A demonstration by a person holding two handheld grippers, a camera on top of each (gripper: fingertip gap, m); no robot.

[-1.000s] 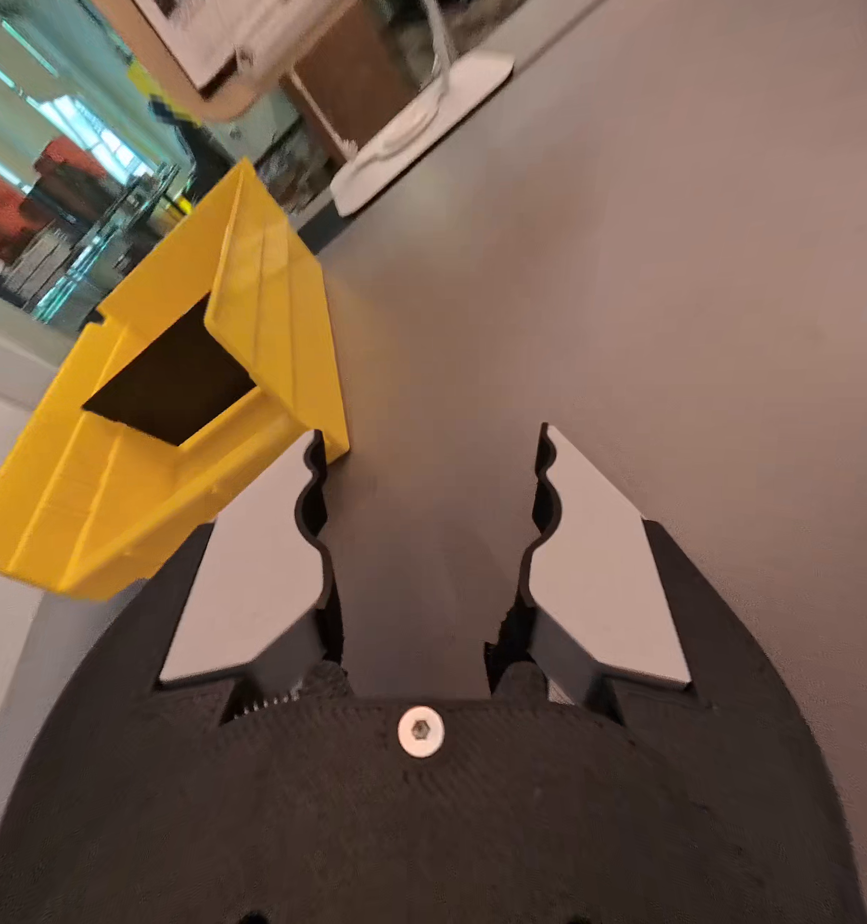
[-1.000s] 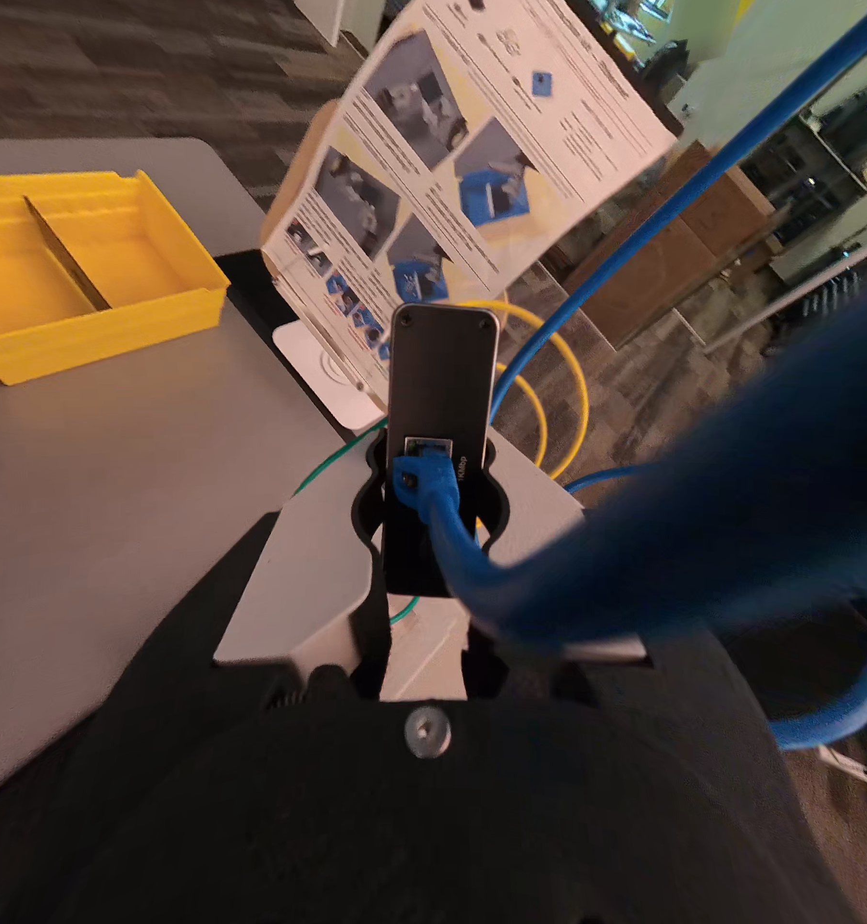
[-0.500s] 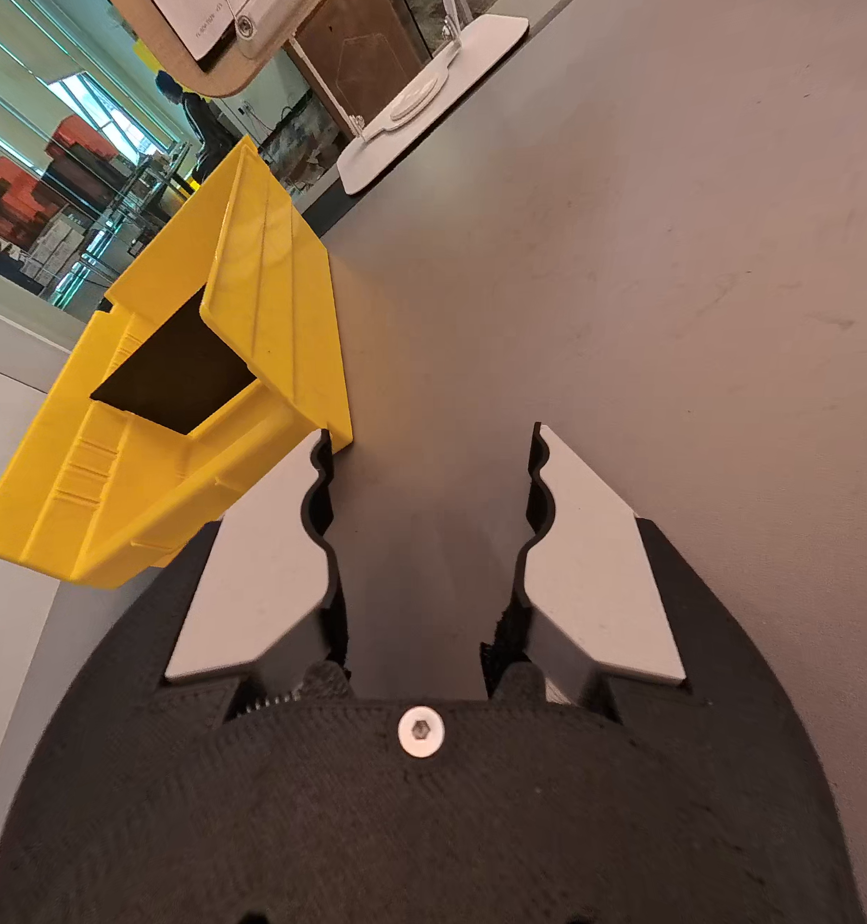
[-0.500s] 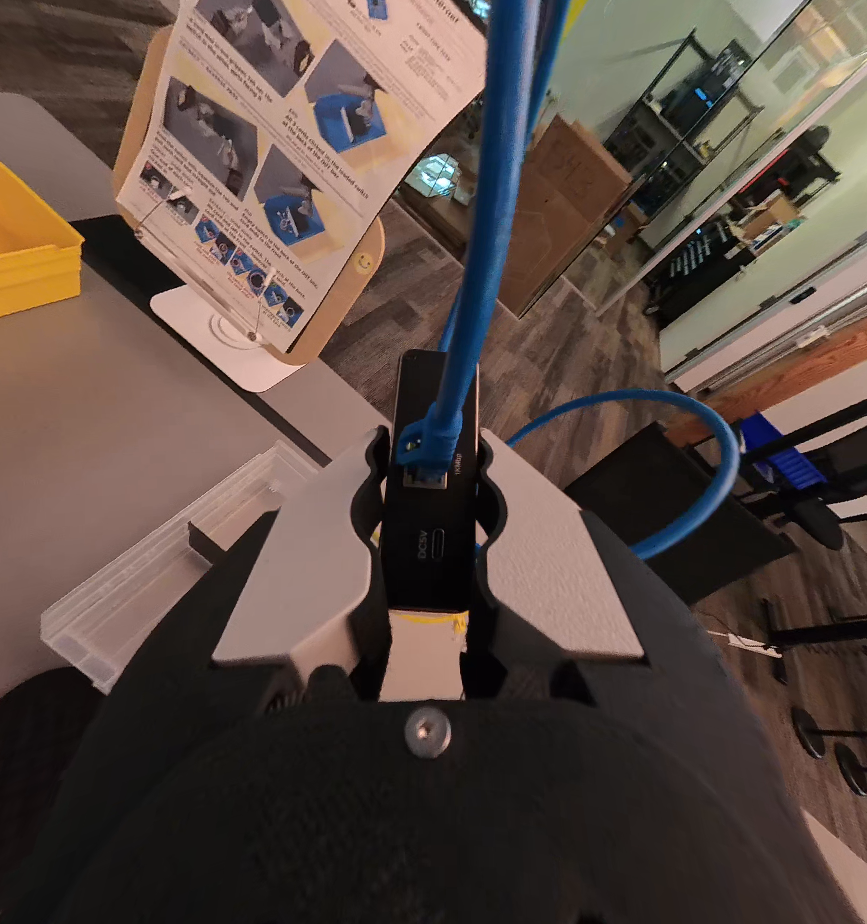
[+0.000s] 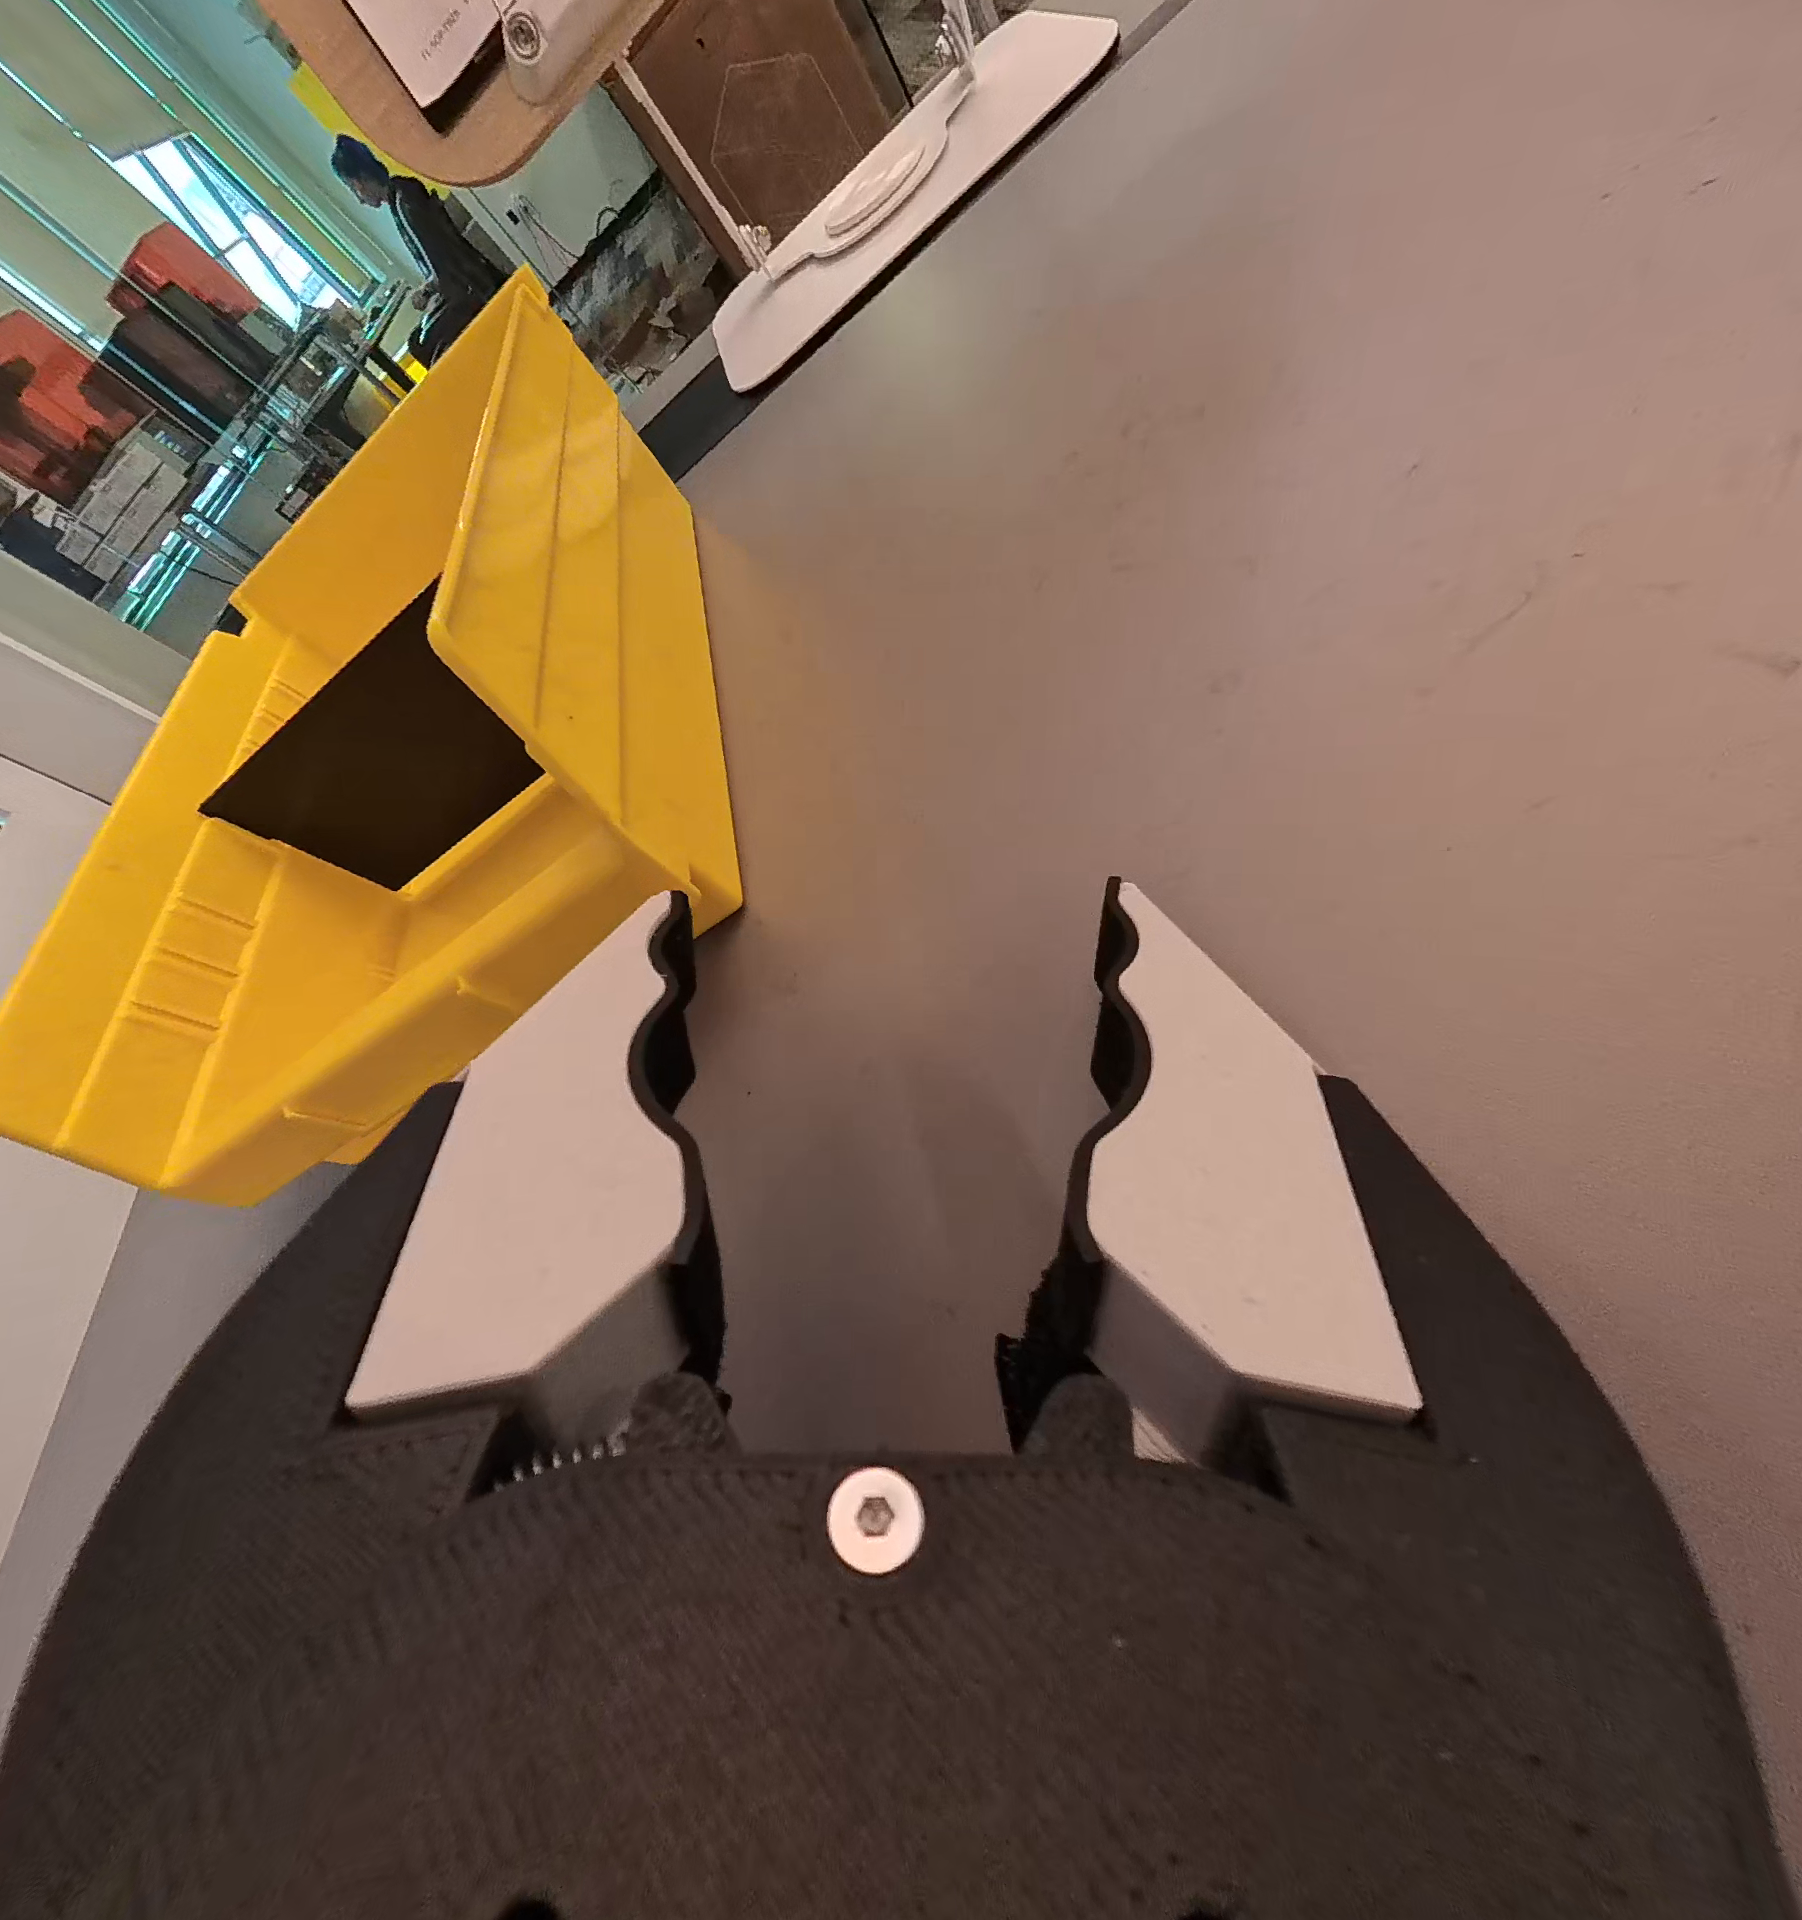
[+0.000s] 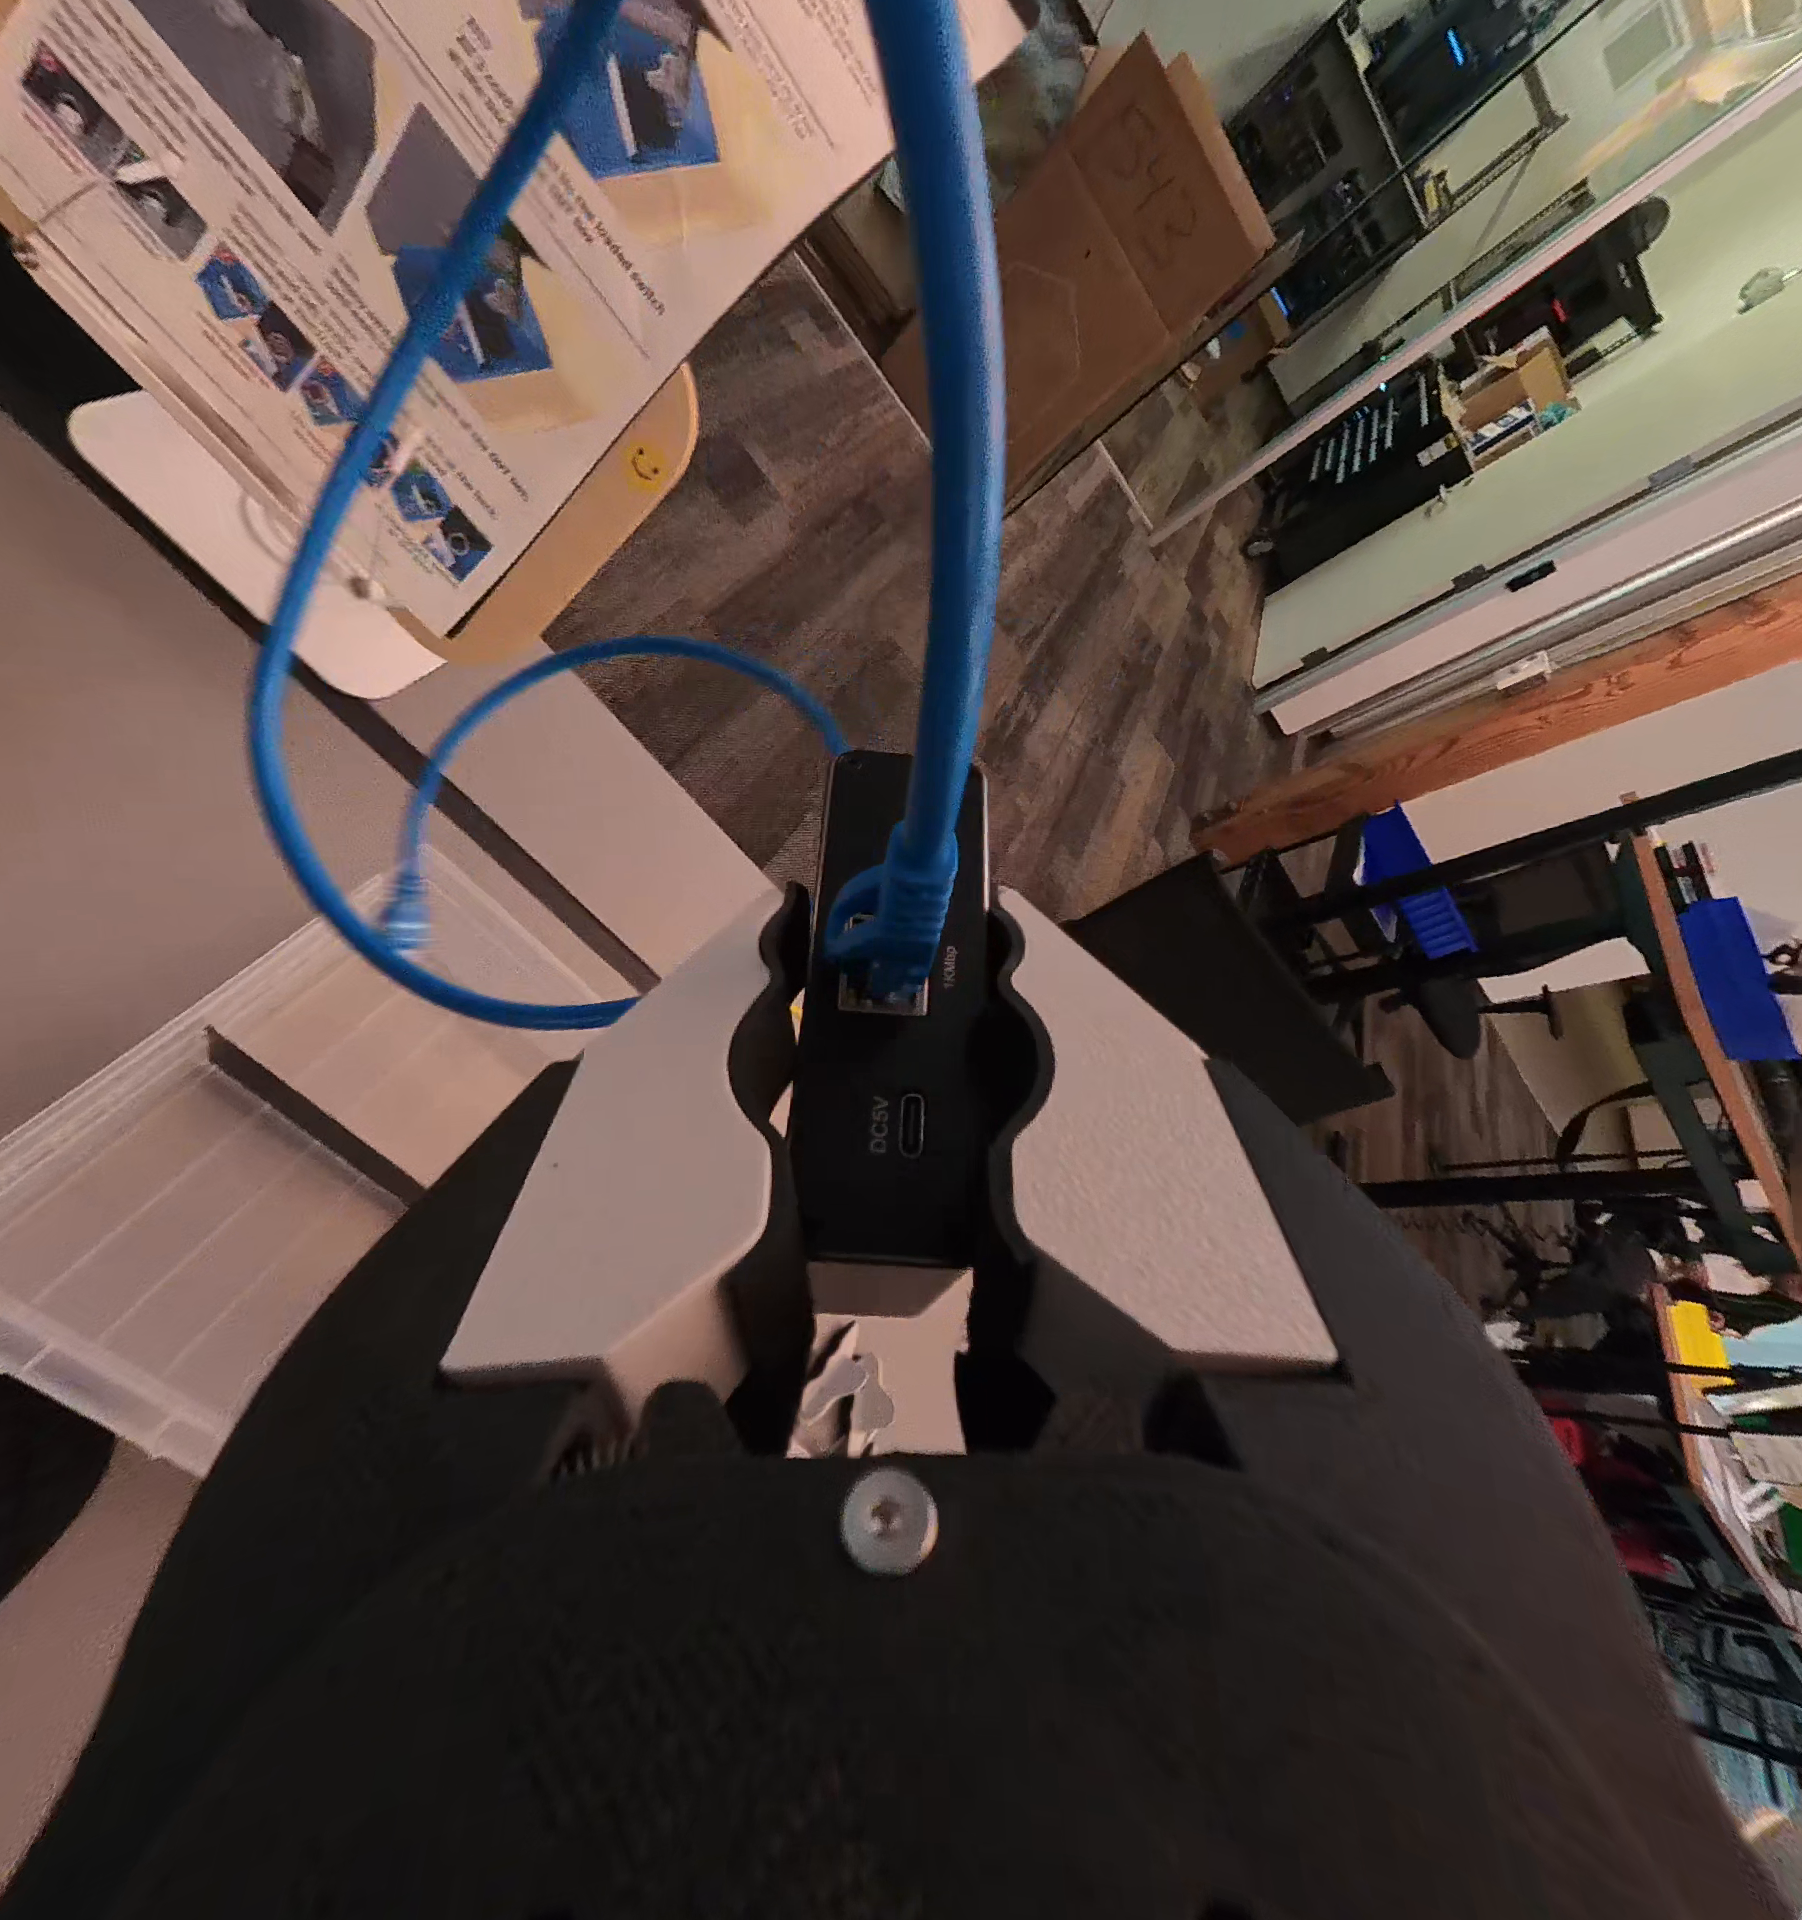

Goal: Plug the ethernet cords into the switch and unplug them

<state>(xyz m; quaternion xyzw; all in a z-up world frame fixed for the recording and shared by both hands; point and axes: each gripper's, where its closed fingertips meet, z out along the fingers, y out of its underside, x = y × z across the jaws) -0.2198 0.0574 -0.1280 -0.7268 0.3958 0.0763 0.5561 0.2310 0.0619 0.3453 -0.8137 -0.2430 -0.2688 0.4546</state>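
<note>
My right gripper [image 6: 897, 914] is shut on a slim black switch [image 6: 902, 1143], held up off the table with its port side facing the camera. A blue ethernet cord [image 6: 964, 416] is plugged into the switch's port by its blue connector [image 6: 902, 914]. The cord loops up and round, and its free end [image 6: 406, 914] hangs loose at the left. My left gripper [image 5: 897, 925] is open and empty, low over the grey table [image 5: 1396, 623], its left fingertip beside a yellow bin [image 5: 585, 665]. No cord or switch shows in the left wrist view.
The yellow bin lies tilted at the table's left edge with a dark divider inside. An instruction sheet on a white stand [image 6: 377, 260] stands at the table's back, also in the left wrist view [image 5: 876, 229]. A clear plastic tray [image 6: 201, 1164] lies under the right gripper. The left gripper's tips are roughly 65 cm from the right gripper's.
My right gripper has swung the switch up and round, so the blue cord now rises from the port and its free end swings at the left. The left gripper has barely moved.
</note>
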